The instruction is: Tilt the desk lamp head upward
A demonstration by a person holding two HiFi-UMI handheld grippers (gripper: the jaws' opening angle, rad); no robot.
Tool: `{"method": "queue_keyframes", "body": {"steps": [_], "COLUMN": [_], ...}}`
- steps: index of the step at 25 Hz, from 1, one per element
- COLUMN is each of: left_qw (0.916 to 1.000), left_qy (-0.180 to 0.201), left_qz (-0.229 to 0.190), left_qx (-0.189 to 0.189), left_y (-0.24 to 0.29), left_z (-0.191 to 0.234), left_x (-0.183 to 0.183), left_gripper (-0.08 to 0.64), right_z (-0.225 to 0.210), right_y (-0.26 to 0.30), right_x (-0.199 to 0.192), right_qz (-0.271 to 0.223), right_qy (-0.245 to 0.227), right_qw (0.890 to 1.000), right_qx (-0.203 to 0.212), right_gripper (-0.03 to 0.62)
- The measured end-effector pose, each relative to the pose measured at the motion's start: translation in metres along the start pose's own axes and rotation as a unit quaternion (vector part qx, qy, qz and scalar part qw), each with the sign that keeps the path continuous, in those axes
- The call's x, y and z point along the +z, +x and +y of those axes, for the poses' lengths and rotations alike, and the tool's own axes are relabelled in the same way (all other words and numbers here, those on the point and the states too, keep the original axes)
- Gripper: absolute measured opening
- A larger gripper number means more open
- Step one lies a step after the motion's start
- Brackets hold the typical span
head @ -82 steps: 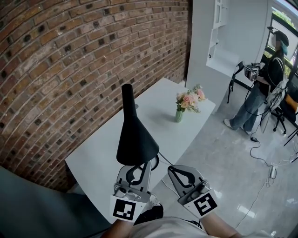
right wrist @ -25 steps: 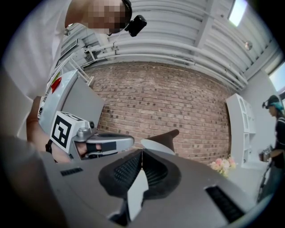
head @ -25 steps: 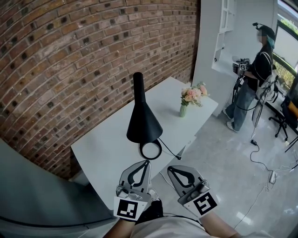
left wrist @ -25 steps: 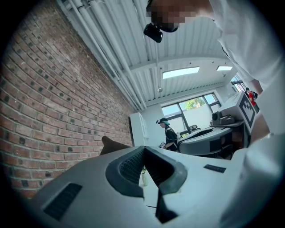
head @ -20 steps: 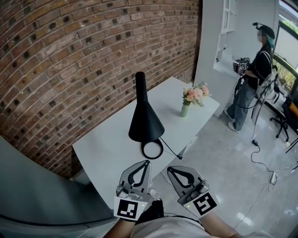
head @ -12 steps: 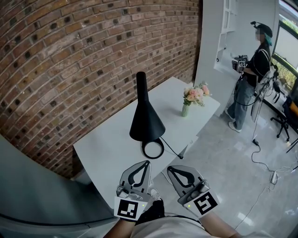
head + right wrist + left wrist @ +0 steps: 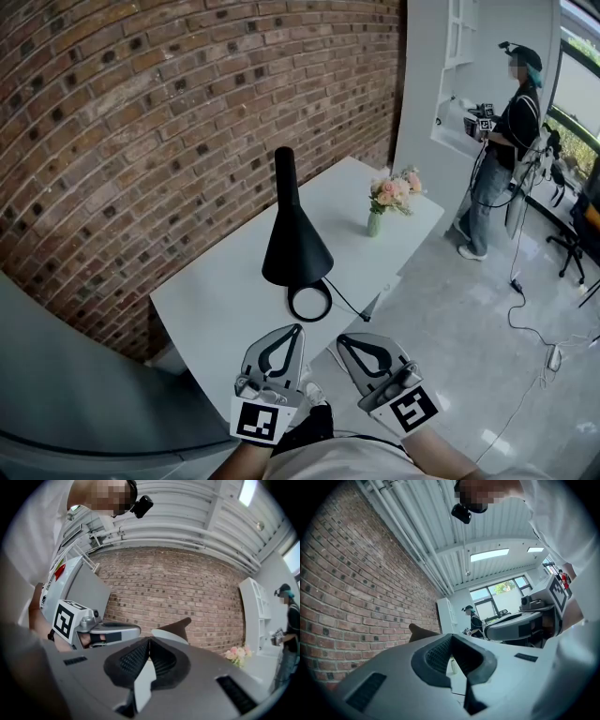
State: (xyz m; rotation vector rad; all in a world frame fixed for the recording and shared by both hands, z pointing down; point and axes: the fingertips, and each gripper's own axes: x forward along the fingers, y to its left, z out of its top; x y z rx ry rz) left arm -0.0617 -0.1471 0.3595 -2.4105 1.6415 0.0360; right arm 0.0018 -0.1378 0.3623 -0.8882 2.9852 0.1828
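Brick wall point(image 7: 141, 122) fills the upper left of the head view, with a white table point(image 7: 225, 300) running from the centre toward the upper right. On it stands the black lamp point(image 7: 292, 239), cone head over its ring base, at frame centre; a vase of flowers point(image 7: 392, 202) stands further right, and a person point(image 7: 502, 141) is at the upper right. Left gripper point(image 7: 295, 330) and right gripper point(image 7: 343, 339) sit side by side at the bottom edge, apart from the lamp. Left gripper view: jaws pressed together, holding nothing, the lamp's tip peeking over them. Right gripper view: jaws likewise closed and empty, the lamp just above them, flowers at lower right.
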Motion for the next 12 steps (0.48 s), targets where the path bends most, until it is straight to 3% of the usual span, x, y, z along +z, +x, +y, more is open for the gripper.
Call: {"method": "queue_keyframes", "body": {"steps": [12], "left_qw": [1.0], "left_qy": [-0.001], "left_qz": [0.001], "left_qx": [-0.004], "left_y": [0.0082], "left_z": [0.0], "left_x": [-0.0041], "left_gripper": [0.008], "right_z": [-0.005], "right_y": [0.0021], "right_x": [-0.0036], "right_qz": [-0.002], "right_qy": [0.003], "right_qw": [1.0], "right_qx": [-0.002], "right_gripper": [0.018]}}
